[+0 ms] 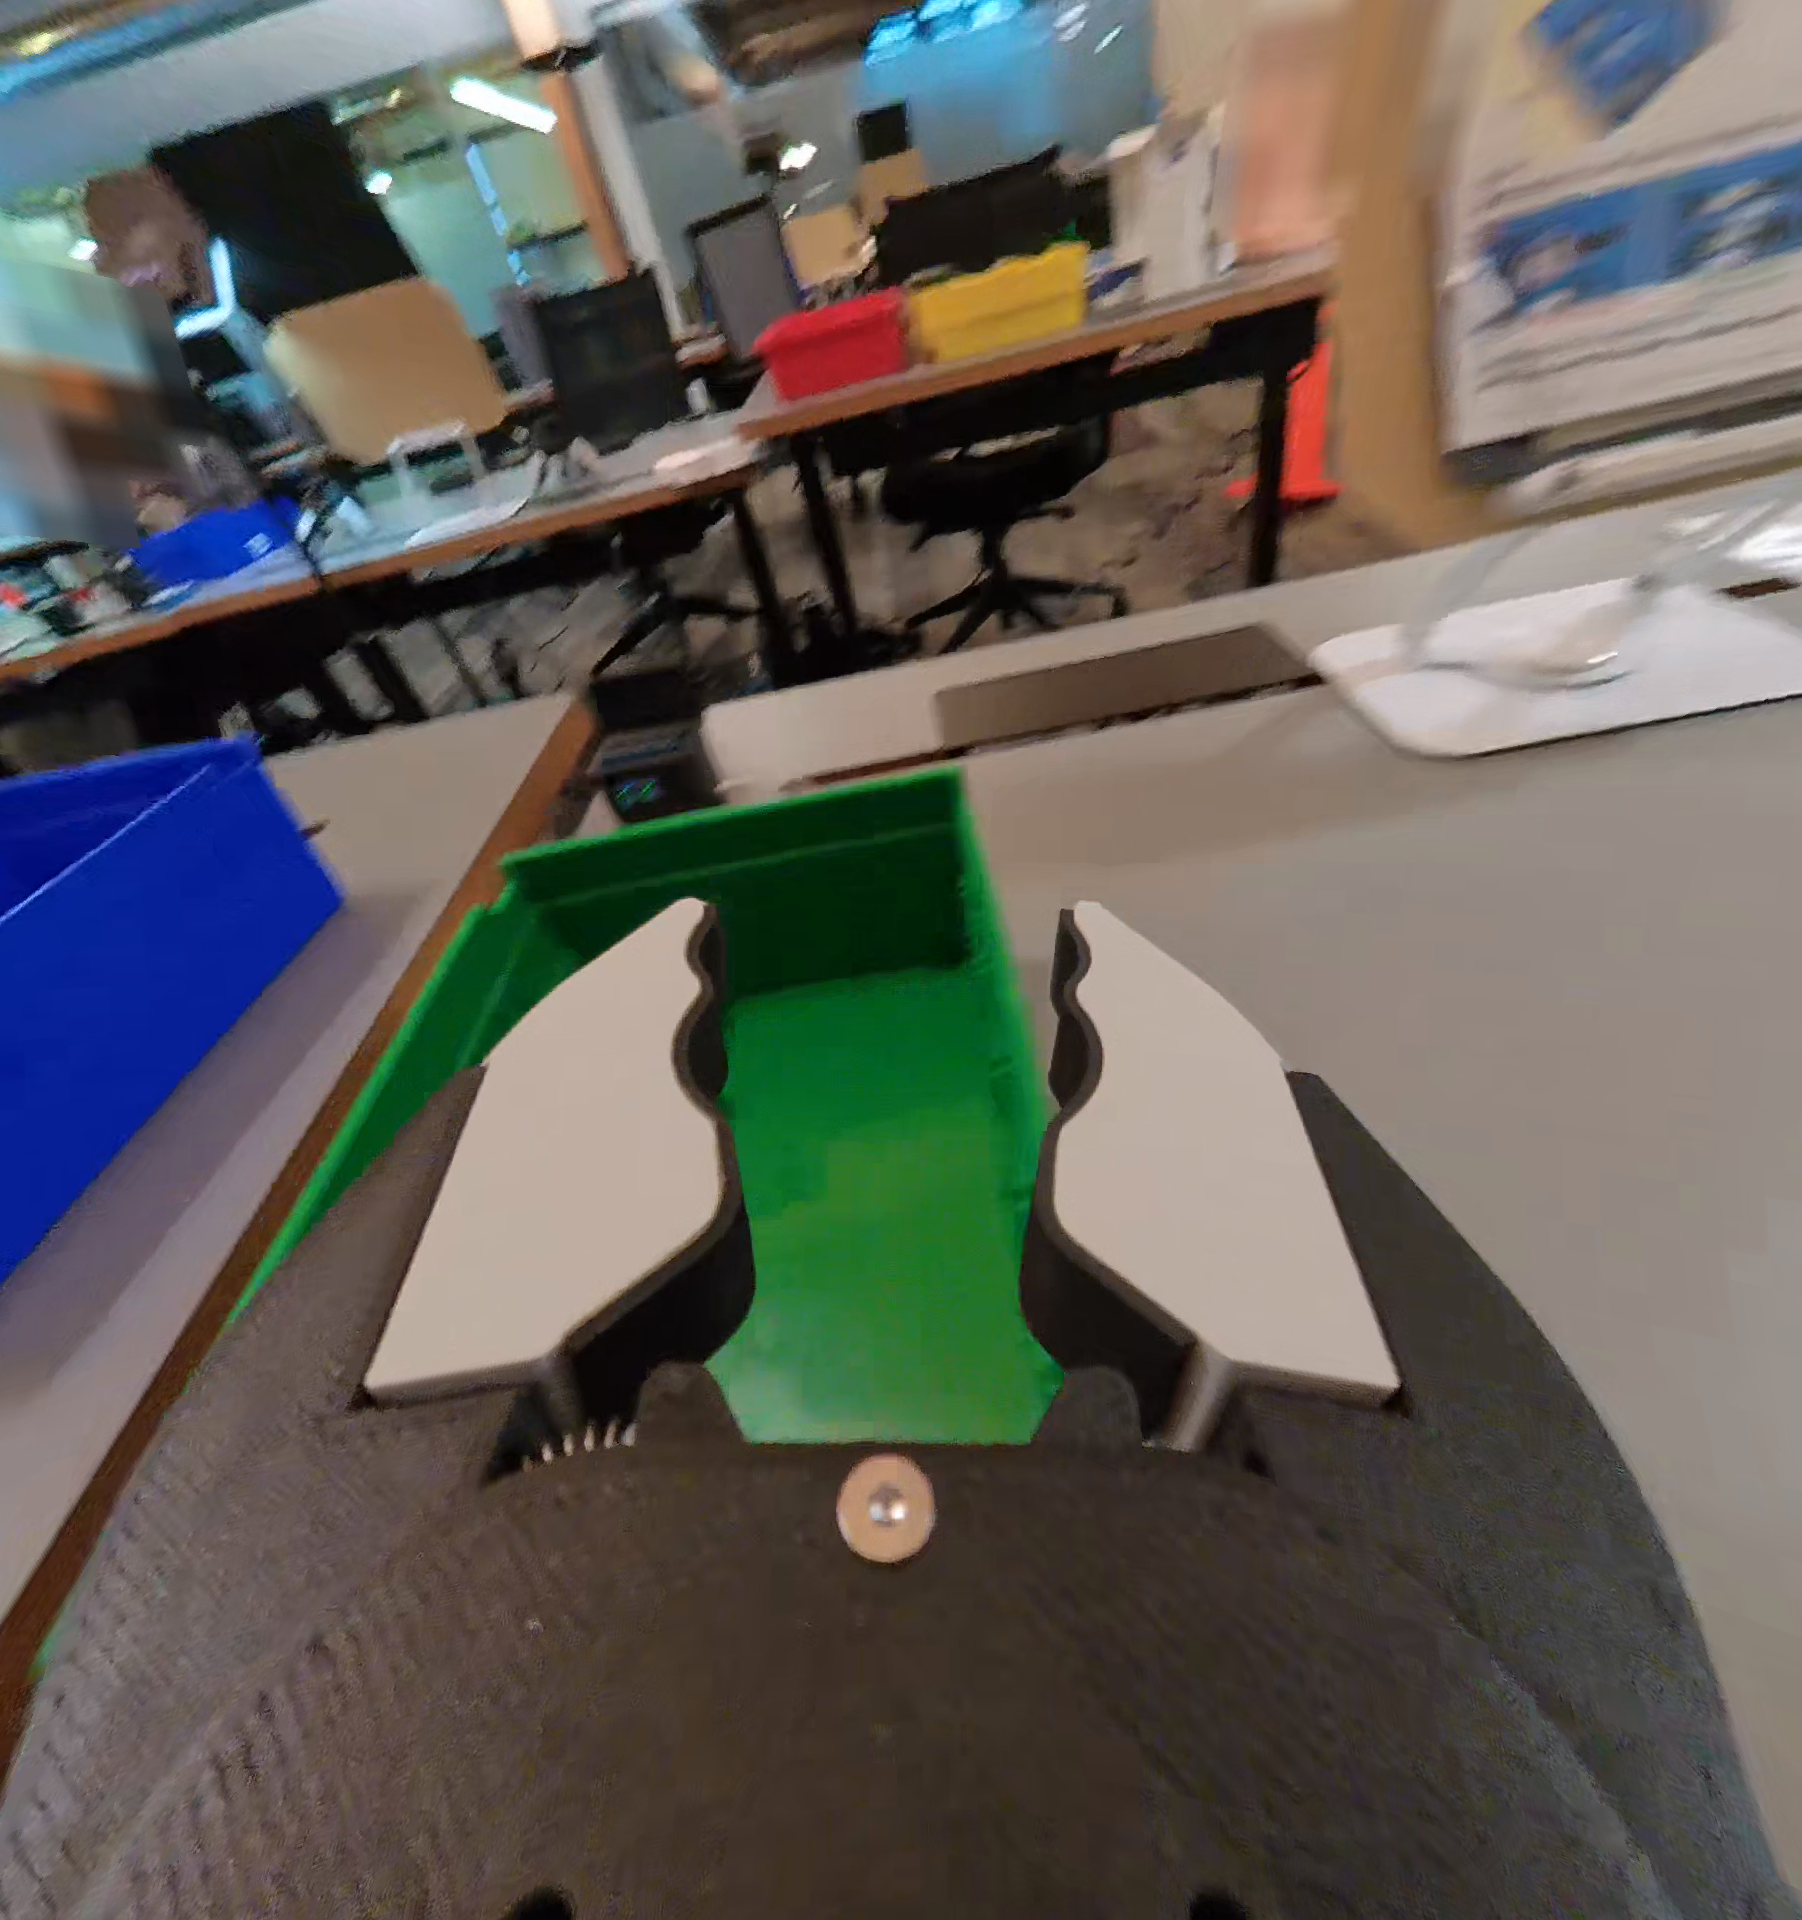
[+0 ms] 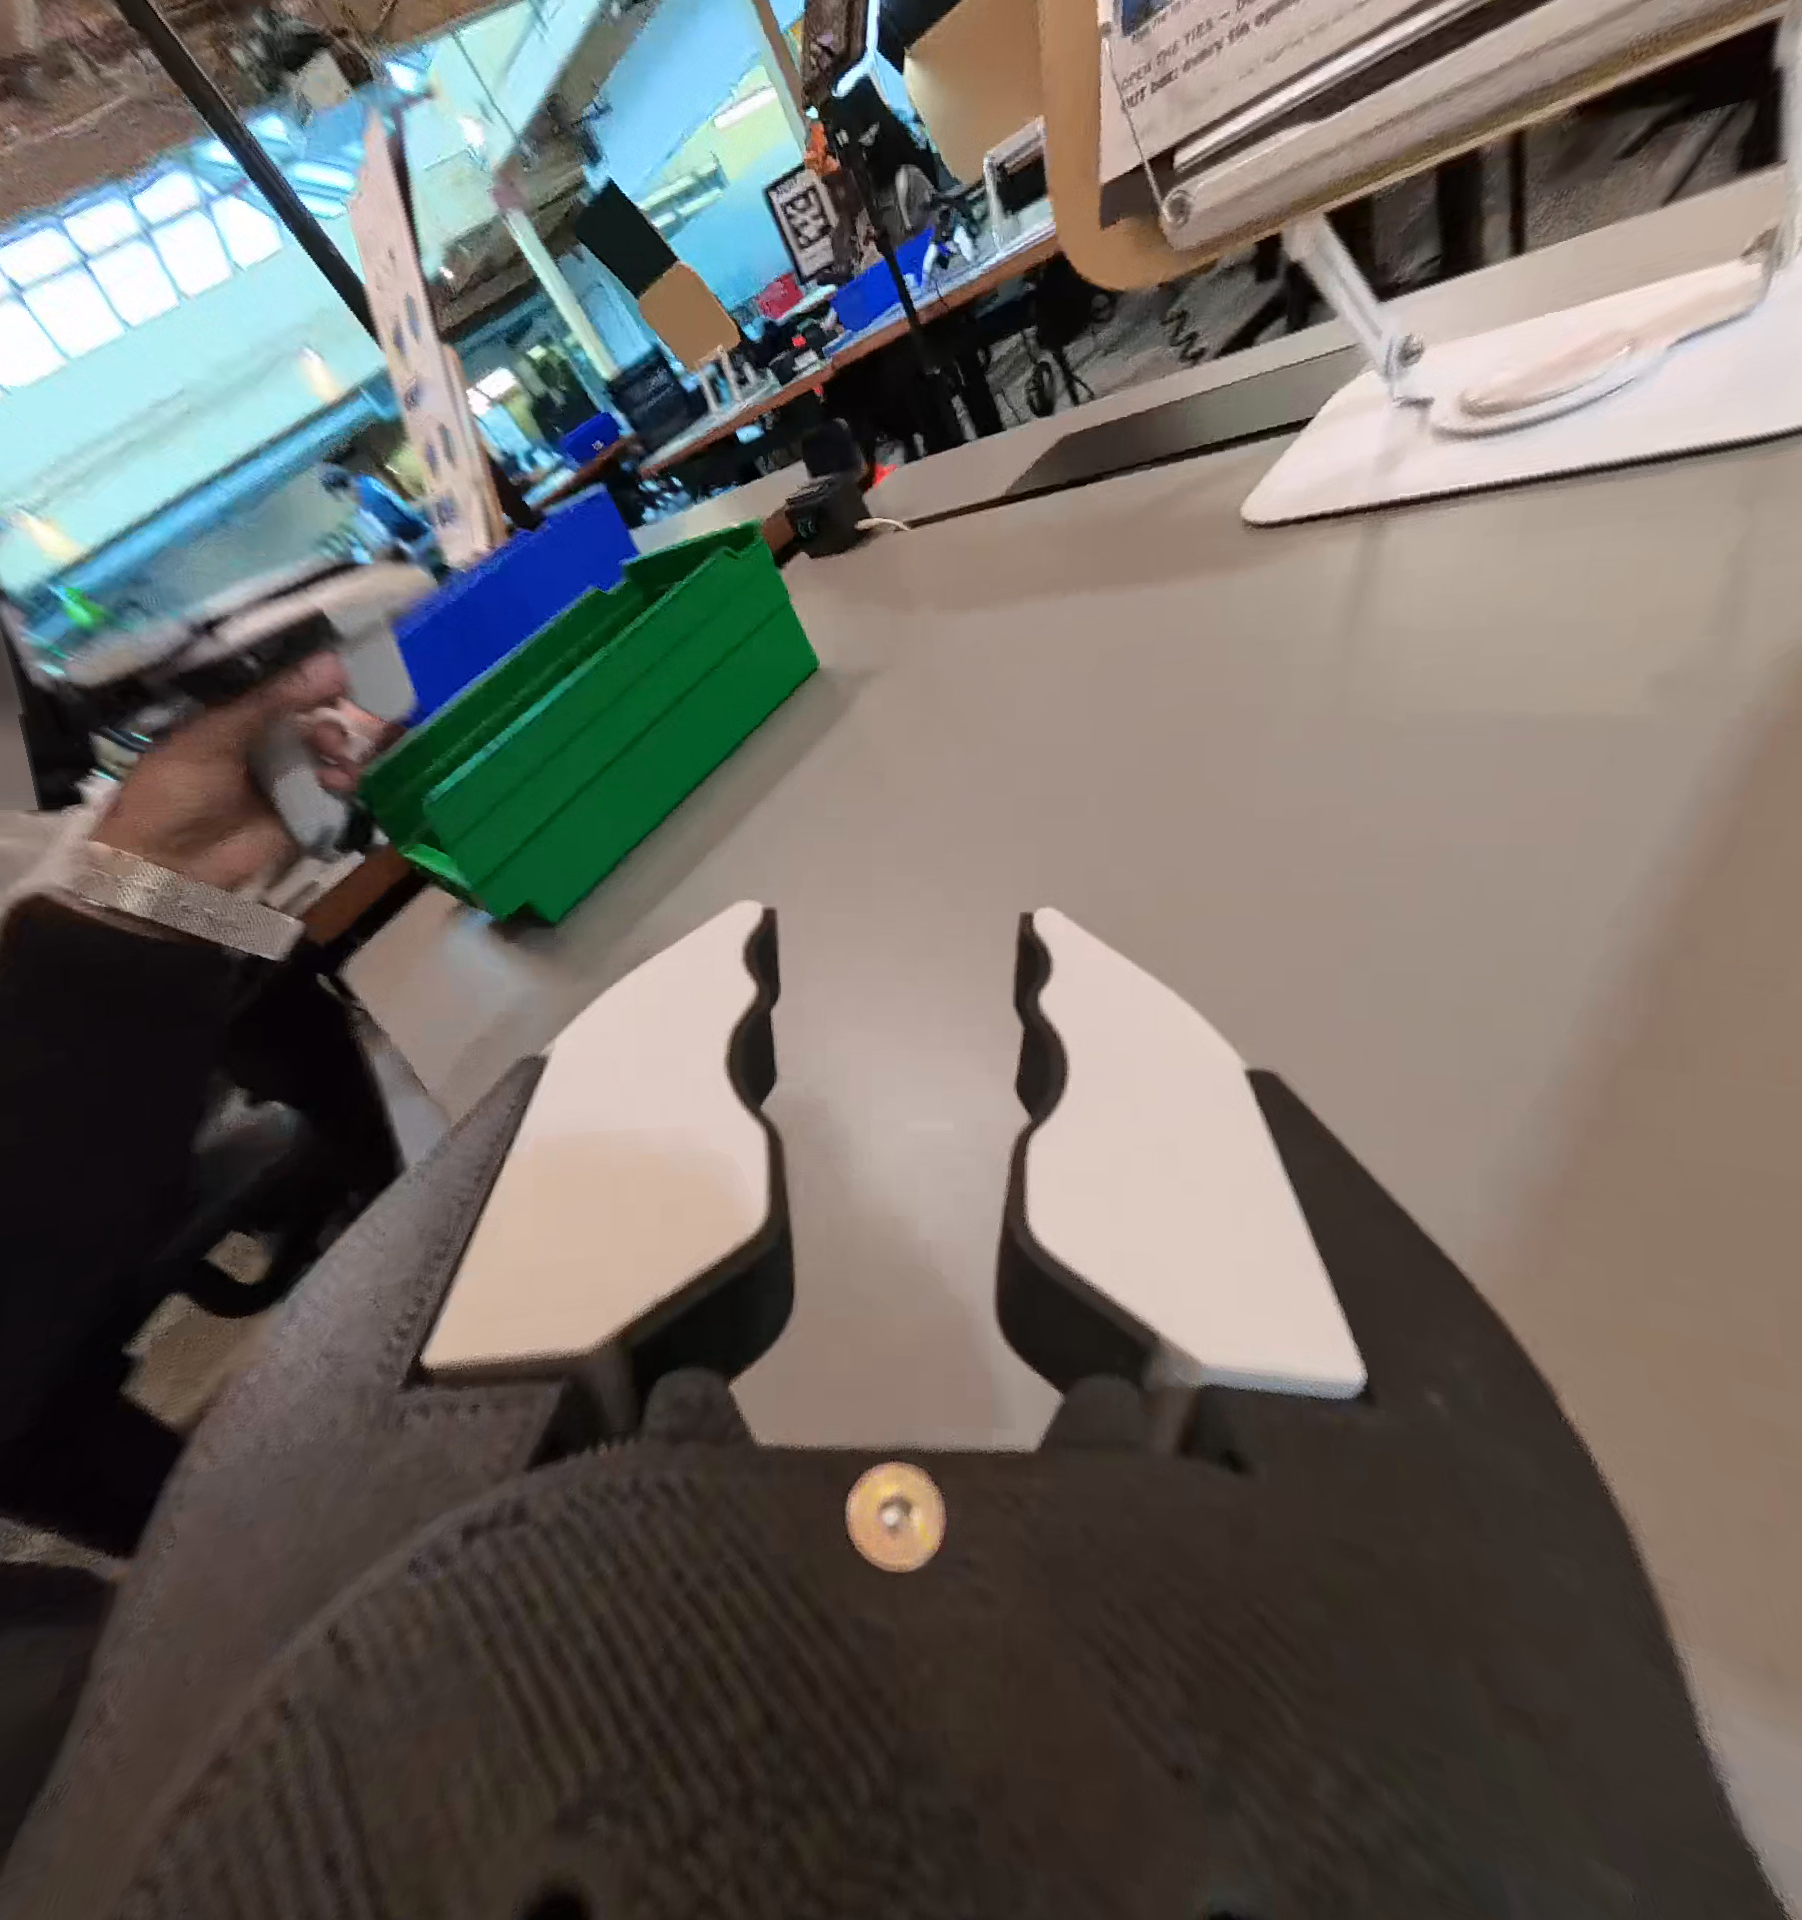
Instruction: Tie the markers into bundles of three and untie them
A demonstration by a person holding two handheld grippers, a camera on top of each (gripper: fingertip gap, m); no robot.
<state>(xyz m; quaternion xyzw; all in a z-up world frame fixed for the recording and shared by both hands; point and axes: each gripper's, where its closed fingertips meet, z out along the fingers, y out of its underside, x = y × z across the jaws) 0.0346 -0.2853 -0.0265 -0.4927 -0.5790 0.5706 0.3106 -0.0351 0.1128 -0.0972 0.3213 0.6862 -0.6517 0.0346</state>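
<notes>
A green plastic bin (image 1: 876,1143) stands at the left edge of the grey table (image 1: 1396,1039). It looks empty inside. My left gripper (image 1: 886,920) is open and empty, hovering over the bin's inside, fingers pointing at its far wall. In the right wrist view the green bin (image 2: 606,727) is far left, with the person's hand (image 2: 201,790) holding the other gripper's handle beside it. My right gripper (image 2: 895,920) is open and empty above bare table (image 2: 1292,831), well to the right of the bin.
A blue bin (image 1: 97,987) sits on the neighbouring table left of the green one, also in the right wrist view (image 2: 512,603). A white stand base (image 1: 1583,675) with a board on it is at the far right (image 2: 1551,416). A small black box (image 2: 824,514) sits behind the green bin. Tip to tip, the grippers are about 40 cm apart.
</notes>
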